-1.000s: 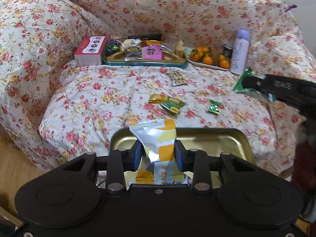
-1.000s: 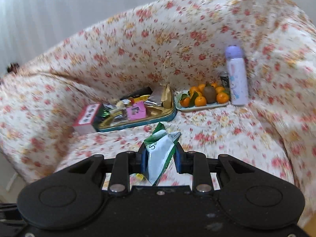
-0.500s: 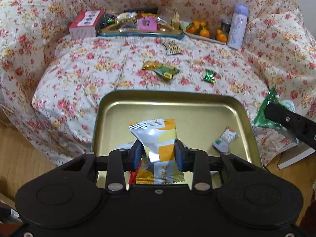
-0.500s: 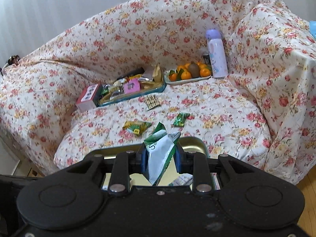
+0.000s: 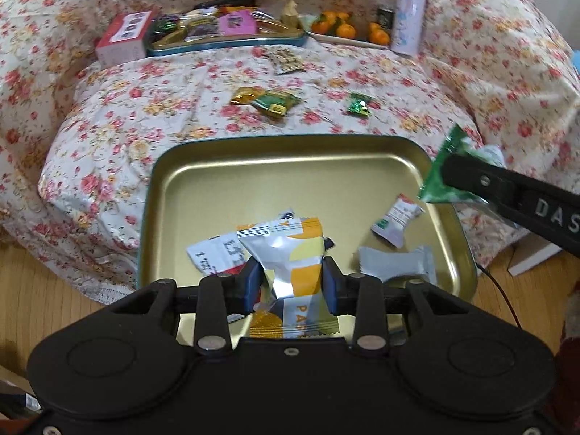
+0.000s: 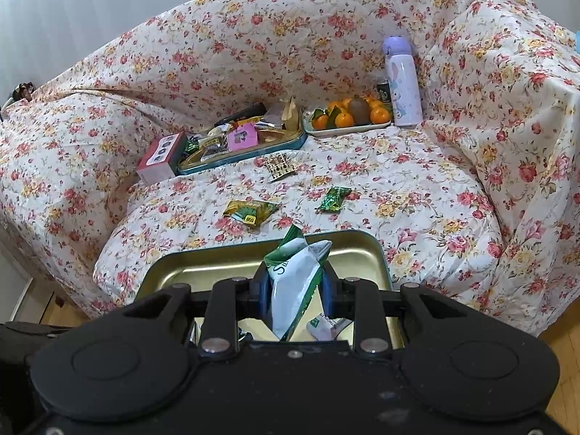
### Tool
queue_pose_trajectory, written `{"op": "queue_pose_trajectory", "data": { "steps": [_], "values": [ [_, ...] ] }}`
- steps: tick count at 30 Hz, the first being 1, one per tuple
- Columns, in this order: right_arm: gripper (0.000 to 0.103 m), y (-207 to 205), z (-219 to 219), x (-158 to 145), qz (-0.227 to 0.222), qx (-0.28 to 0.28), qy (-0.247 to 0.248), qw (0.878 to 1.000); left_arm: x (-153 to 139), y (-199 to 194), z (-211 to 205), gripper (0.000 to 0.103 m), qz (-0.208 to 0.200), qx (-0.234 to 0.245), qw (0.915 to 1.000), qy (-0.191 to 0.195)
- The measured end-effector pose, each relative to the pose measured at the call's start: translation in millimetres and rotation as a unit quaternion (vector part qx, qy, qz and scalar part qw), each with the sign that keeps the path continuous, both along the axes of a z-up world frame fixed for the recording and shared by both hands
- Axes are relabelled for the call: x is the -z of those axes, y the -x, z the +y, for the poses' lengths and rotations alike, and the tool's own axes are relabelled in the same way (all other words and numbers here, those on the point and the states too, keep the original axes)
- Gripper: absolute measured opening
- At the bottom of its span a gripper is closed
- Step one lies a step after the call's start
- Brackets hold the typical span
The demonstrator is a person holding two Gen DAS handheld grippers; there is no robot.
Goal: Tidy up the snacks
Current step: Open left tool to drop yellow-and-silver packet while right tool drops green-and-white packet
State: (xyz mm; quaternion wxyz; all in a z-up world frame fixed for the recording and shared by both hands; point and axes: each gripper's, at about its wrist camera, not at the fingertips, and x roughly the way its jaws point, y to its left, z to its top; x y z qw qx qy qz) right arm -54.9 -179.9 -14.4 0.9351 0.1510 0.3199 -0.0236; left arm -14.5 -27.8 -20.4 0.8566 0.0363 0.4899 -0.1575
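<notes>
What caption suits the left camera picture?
Left gripper holds a yellow packet over the gold tray.

Silver-and-orange foil snack packet (image 5: 290,253) stood upright over gold rectangular metal tray (image 5: 253,166); green-and-white crinkled packet (image 5: 444,174) hung at tray's 2 o'clock rim.

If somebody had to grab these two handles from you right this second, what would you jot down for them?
Left gripper: shut on a silver-and-orange packet, over the gold tray.
Right gripper: shut on a green-and-white packet, at the tray's right edge.
Done: several packets lie in the tray.
Left: release both, then collect the loose snacks on the sofa: gold-green packet, green candy, patterned packet.
</notes>
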Motion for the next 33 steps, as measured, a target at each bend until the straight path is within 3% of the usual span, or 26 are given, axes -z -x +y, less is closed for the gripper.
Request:
{"op": "queue_pose_trajectory", "data": {
  "steps": [13, 26, 29, 30, 33],
  "values": [
    [0.029, -3, 1, 1, 0.011, -0.007, -0.004, 1.0, -4, 3, -3, 0.049, -0.017, 0.001, 0.9998, -0.007],
    [0.03, -6, 6, 2, 0.01, -0.018, -0.003, 1.0, 1, -6, 12, 0.049, -0.008, -0.066, 0.9975, -0.023],
    [0.038, -6, 7, 1, 0.001, -0.017, -0.007, 1.0, 3, -8, 14, 0.048, -0.004, -0.071, 0.9971, -0.026],
    [0.051, -5, 7, 1, 0.0, -0.017, -0.008, 1.0, 3, -8, 14, 0.048, -0.004, -0.072, 0.9971, -0.026],
    [0.052, -5, 8, 1, -0.003, -0.022, -0.002, 1.0, 3, -7, 14, 0.049, -0.004, -0.073, 0.9969, -0.028]
  ]
}}
